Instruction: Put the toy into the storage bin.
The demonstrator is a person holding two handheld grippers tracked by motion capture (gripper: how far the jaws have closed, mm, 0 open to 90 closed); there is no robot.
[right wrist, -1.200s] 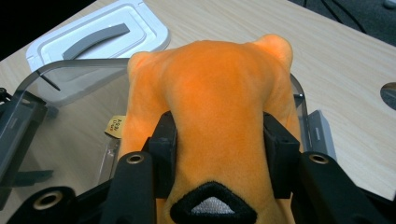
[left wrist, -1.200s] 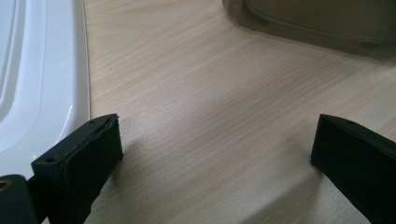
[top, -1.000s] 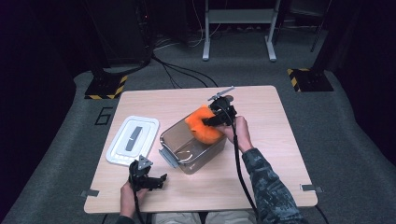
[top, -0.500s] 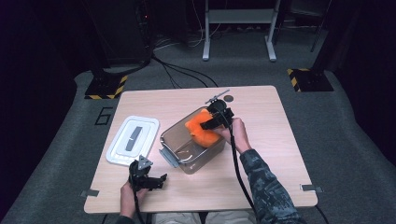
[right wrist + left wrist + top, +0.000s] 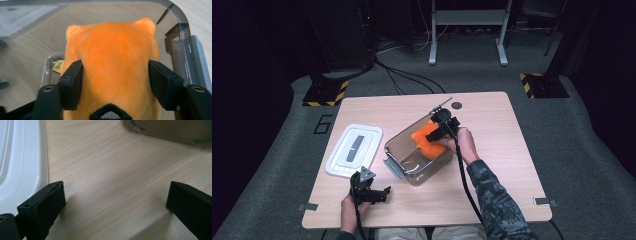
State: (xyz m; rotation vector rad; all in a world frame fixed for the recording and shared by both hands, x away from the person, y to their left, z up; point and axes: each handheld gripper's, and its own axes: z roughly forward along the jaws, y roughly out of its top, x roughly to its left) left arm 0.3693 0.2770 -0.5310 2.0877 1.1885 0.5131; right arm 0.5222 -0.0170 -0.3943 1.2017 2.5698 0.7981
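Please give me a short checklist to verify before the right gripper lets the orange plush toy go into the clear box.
1. Grip on the orange plush toy: the right gripper has both jaws pressing its sides. Ok.
2. Toy above the opening of the clear box: the high view shows it over the box's far end. Ok.
3. Toy resting on the box floor: cannot tell.
4. Box interior free: only a small yellow tag shows near the floor. Ok.
5. White lid off and left of the box. Ok.
6. Left gripper open on the table, apart from the box. Ok.
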